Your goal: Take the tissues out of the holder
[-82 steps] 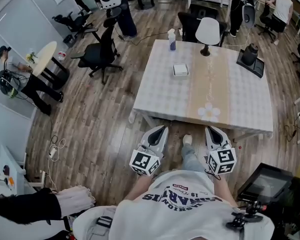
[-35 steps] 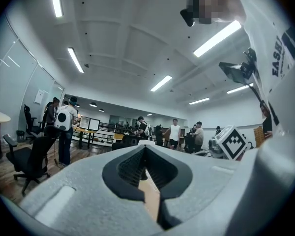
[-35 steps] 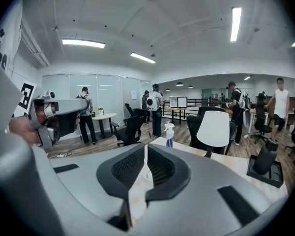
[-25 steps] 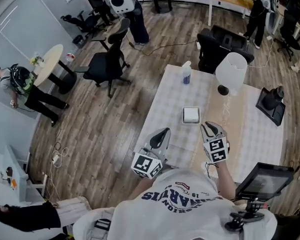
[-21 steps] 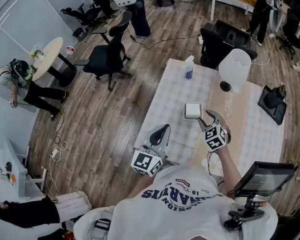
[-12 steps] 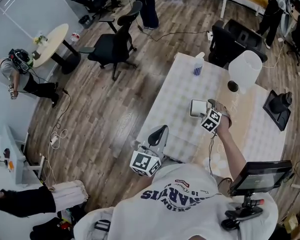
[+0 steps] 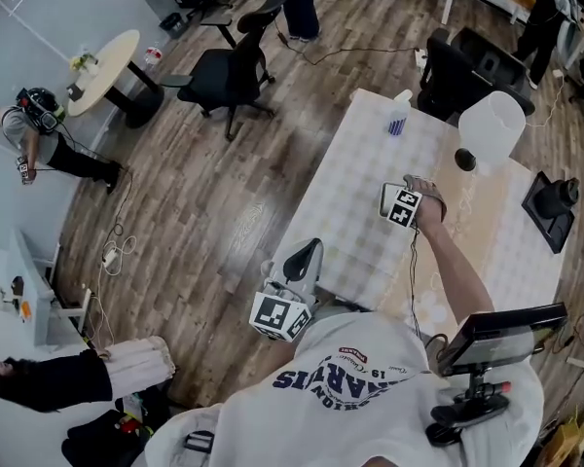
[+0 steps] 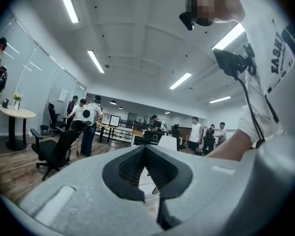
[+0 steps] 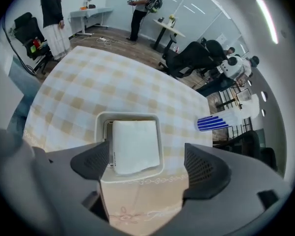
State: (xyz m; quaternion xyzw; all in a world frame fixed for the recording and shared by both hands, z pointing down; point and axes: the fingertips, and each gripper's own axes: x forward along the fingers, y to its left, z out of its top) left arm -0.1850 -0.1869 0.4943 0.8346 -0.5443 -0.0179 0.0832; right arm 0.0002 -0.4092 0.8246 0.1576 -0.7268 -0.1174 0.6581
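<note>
I counted one stack of white tissues, lying flat in one pale square holder, with two grippers in play. Also on the checked table, beyond the holder from me, stood one spray bottle with blue stripes and one white lamp; one dark object lay well off to the holder's right. A few seconds before, both grippers had hung low against my operator's body, well short of the holder. A second before, the right gripper was closer but short of the holder, its jaws almost together. By this moment it had reached the holder, the arm stretched out over the table, and its jaws were opening, already spread wide. In the right gripper view the near edge of the holder sat between the two dark pads, the tissues just ahead of them and centred in the gap. Neither pad pressed on the tissues, which lay wholly in the holder. The left gripper had barely shifted: it stayed well back from the holder, at the table's near edge, its jaws closed together on nothing.
</note>
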